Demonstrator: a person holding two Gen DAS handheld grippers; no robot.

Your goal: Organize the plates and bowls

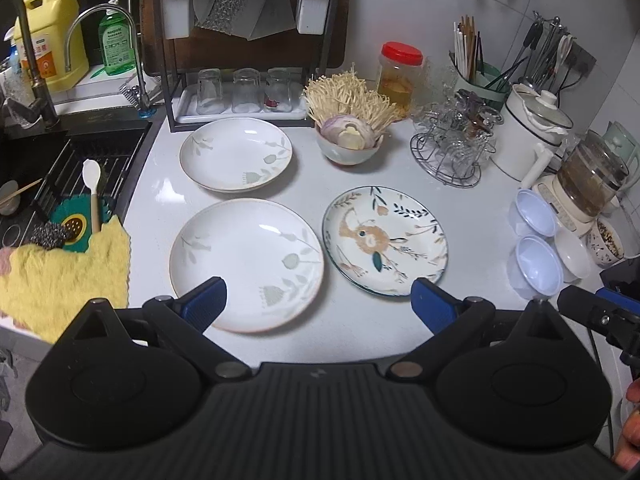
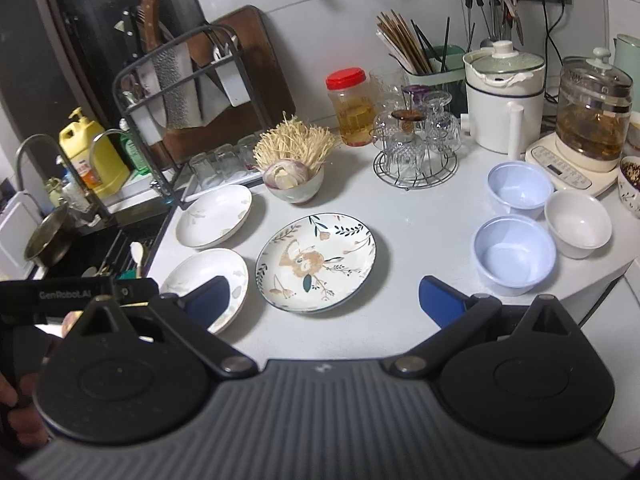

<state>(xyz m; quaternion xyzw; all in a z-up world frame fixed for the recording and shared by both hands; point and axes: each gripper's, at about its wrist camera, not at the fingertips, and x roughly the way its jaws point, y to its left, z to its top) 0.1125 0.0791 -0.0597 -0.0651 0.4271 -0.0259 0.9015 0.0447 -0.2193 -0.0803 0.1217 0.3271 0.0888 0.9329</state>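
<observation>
Both grippers' fingers are spread wide, holding nothing: the left gripper (image 1: 318, 304) hovers over the near white plate (image 1: 246, 264), the right gripper (image 2: 322, 298) just short of the floral plate (image 2: 316, 262).

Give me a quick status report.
Left claw and right claw open, empty. Three plates and three bowls unstacked on countertop. Nothing blocking.
</observation>
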